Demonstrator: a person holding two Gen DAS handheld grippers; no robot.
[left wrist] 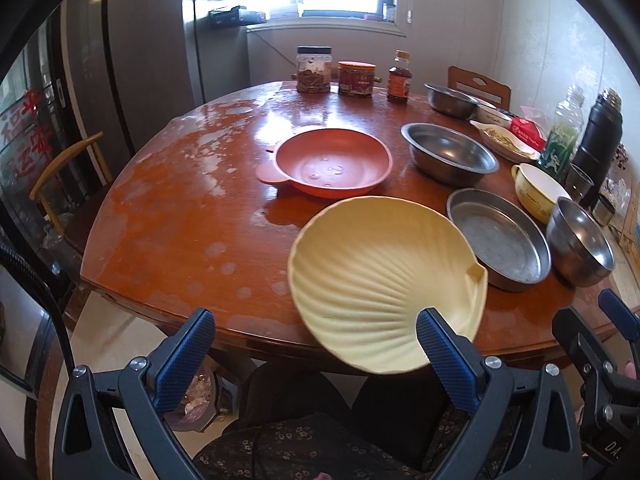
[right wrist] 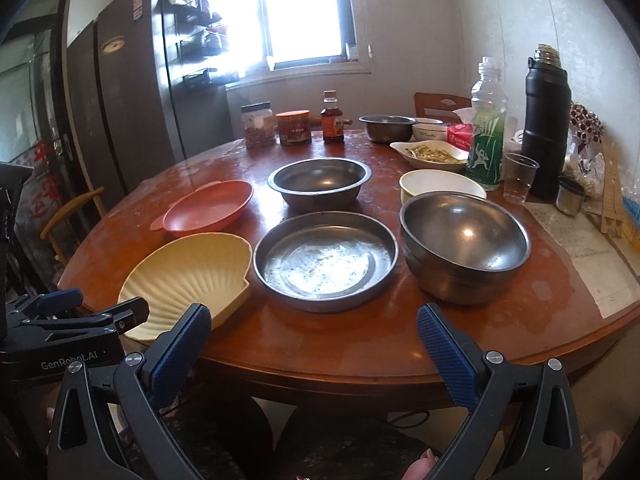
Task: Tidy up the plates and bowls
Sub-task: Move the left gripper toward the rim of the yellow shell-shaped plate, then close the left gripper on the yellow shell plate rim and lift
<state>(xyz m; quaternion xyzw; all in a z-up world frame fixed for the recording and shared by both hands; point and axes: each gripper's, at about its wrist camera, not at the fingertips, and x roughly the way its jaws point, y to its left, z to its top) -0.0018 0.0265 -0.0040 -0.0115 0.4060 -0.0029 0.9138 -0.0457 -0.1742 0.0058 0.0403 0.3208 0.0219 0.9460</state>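
Left wrist view: my left gripper (left wrist: pixel 316 348) has its fingers spread wide, holding nothing. Its right finger overlaps the near edge of the shell plate (left wrist: pixel 384 280); I cannot tell if it touches.
Right wrist view: my right gripper (right wrist: pixel 314 344) is likewise spread and empty, low before the table (right wrist: pixel 320 344). This view shows the left gripper (right wrist: pixel 100 312) from the side, a finger lying at the shell plate's (right wrist: pixel 188 276) near rim.
Shell plate: cream, ribbed like a scallop, at the table's near edge, overhanging it slightly.
Neighbours: flat steel pan (right wrist: pixel 326 260) just beside it; pink bowl (right wrist: pixel 208 208) behind it; deep steel bowl (right wrist: pixel 464 244) beside the pan; another steel bowl (right wrist: pixel 320 180) further back.
Only right view: full inside of the deep steel bowl.
Hard to read: jar labels, far dishes.
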